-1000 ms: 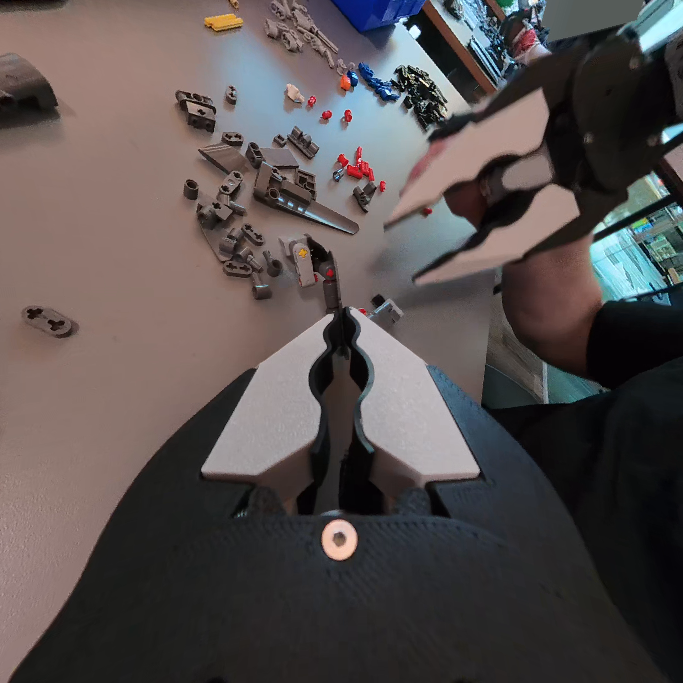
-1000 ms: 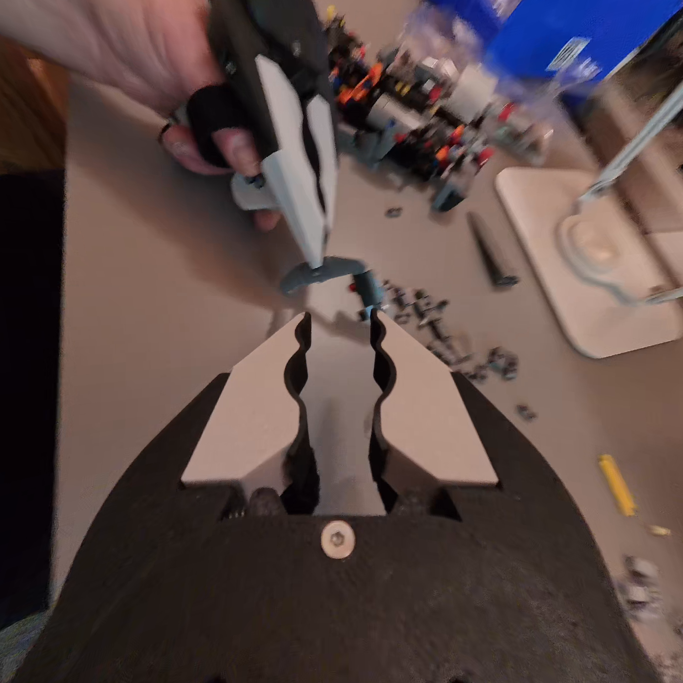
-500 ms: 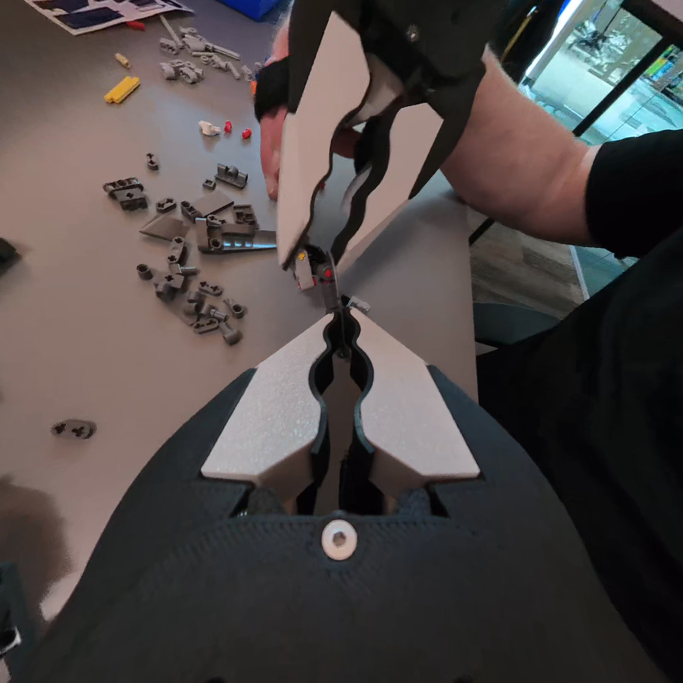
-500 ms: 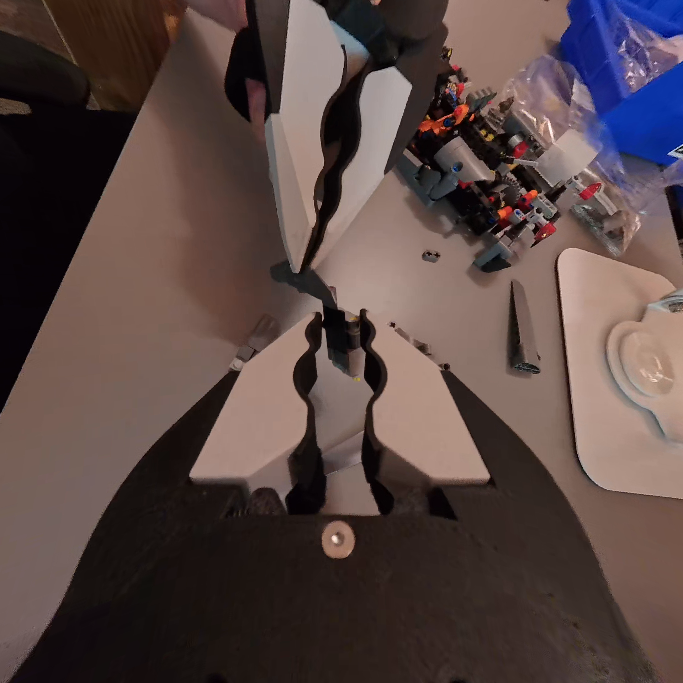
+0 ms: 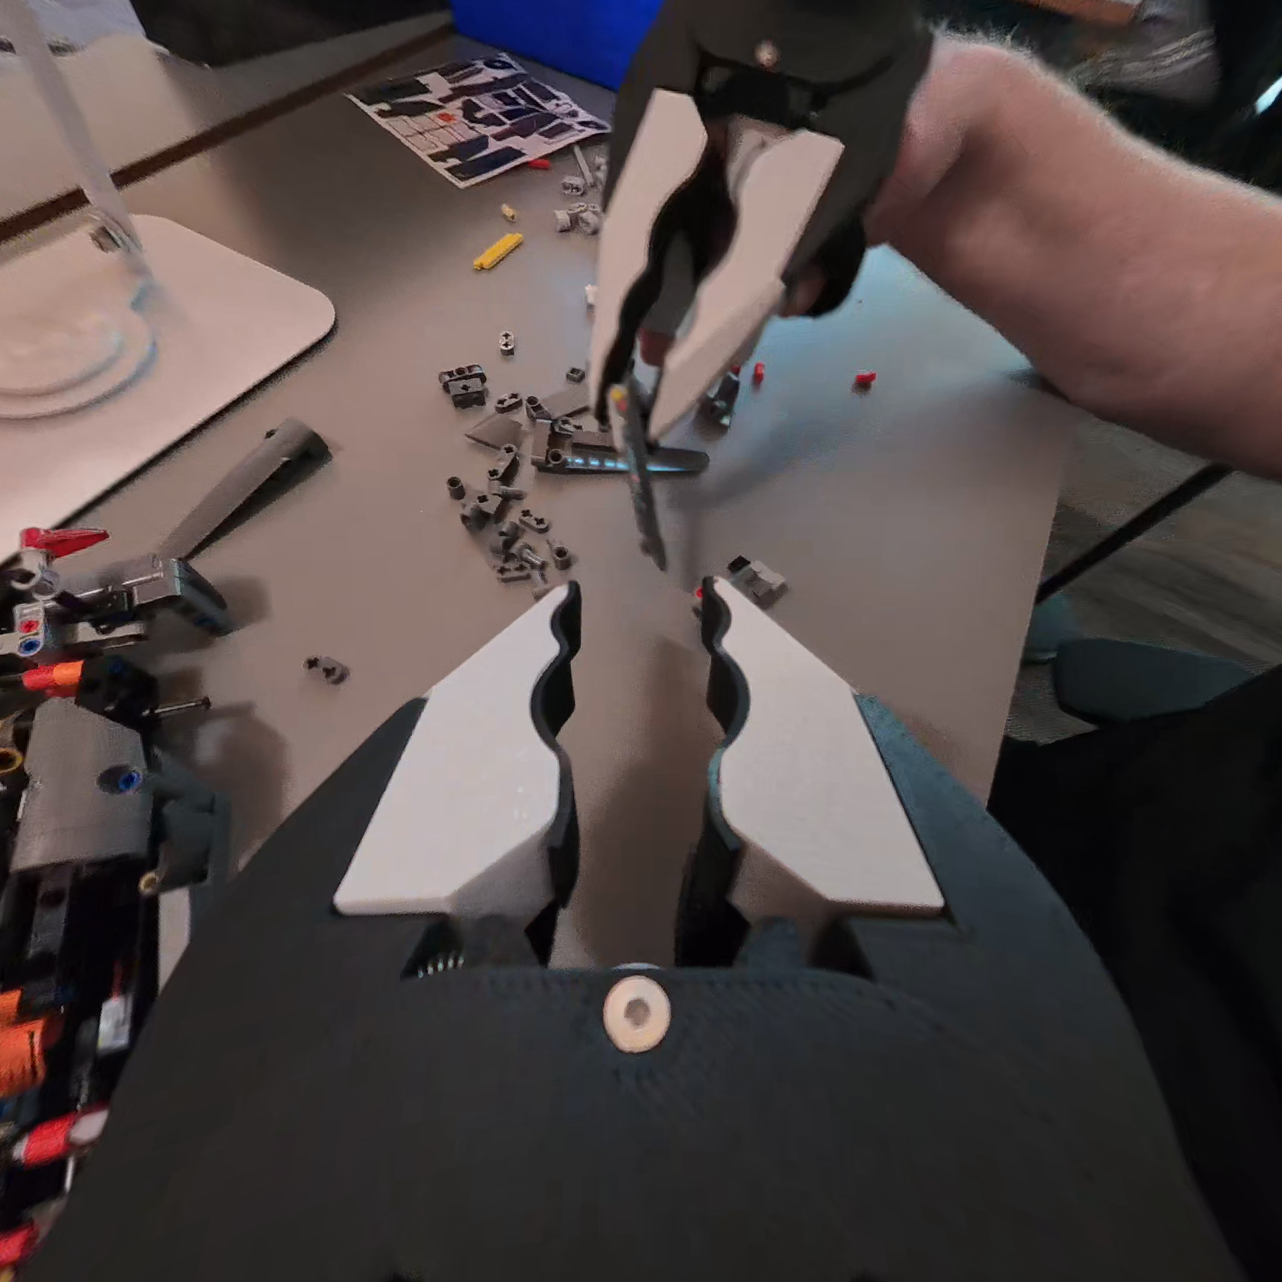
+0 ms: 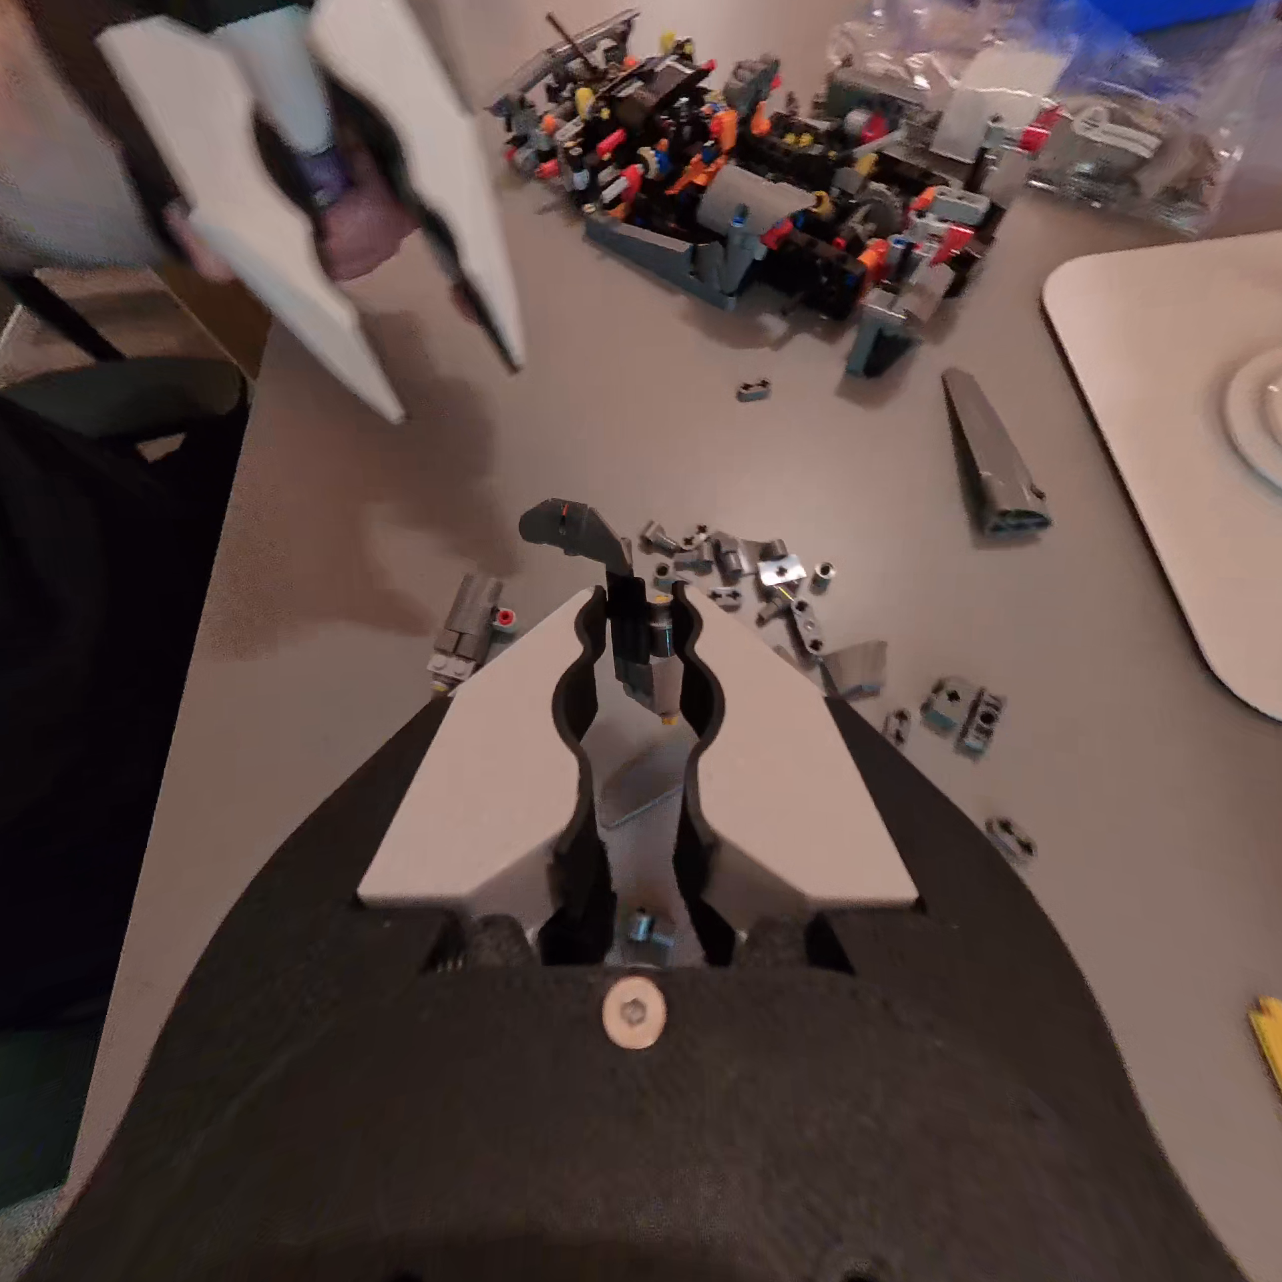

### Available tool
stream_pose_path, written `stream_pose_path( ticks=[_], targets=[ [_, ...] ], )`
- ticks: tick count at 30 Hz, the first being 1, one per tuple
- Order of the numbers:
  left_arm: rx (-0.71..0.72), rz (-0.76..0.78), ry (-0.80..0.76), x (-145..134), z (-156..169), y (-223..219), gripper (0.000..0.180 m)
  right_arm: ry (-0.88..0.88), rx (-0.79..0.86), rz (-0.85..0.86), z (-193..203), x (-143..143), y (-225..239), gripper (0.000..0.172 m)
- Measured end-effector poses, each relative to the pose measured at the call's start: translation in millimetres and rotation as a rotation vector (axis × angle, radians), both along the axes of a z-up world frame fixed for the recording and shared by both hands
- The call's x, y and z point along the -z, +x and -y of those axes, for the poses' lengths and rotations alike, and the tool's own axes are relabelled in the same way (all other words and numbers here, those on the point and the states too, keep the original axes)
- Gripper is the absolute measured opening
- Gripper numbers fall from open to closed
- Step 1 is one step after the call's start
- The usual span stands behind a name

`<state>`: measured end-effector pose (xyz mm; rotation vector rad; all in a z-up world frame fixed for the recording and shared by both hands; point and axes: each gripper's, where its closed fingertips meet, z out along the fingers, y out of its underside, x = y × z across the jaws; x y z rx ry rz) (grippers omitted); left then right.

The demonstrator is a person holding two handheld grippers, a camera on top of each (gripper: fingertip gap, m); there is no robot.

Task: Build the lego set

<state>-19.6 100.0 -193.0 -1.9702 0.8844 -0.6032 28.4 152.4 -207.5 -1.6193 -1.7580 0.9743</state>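
Now the right gripper [image 6: 637,593] is closed on a small dark grey brick assembly [image 6: 628,624], a short stack of plastic pieces with a curved dark arm [image 6: 572,531] sticking out past the fingertips; both pads sit against its sides. It hangs above the grey table [image 6: 624,451], just beside the scatter of small grey pieces [image 6: 735,562]. The left gripper [image 5: 638,596] stands open and empty, fingers well apart, just short of the free tip of that assembly [image 5: 642,485], which reaches toward it from the right gripper. A small grey block [image 5: 759,579] lies on the table just beside its right finger.

Seemingly the assembly is light and stiff, hard plastic with smooth faces, so it could pivot or slip in a narrow pinch, and its push-fit joints may pop apart under side load. The blocky middle looks the safest place to hold, not the thin arm. Beyond the scatter sits a large colourful brick model [image 6: 728,180].
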Motion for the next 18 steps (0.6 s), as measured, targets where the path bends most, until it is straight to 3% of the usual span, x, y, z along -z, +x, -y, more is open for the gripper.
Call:
stream_pose_path(
  ticks=[5, 9, 11, 18],
  targets=[
    [-0.038, -0.155, 0.059, 24, 18, 32, 0.045, -0.066, 0.103, -0.042, -22, -7, 11, 0.015],
    [-0.081, -0.283, 0.107, 40, 11, 48, 0.054, -0.074, 0.124, -0.053, -25, -5, 14, 0.016],
    [-0.081, -0.321, 0.104, 45, 12, 54, 0.046, -0.068, 0.127, -0.051, -25, -4, 15, 0.016],
    [-0.166, -0.434, 0.150, 47, 10, 49, 0.049, -0.057, 0.123, -0.063, -25, -7, 16, 0.016]
  ],
)
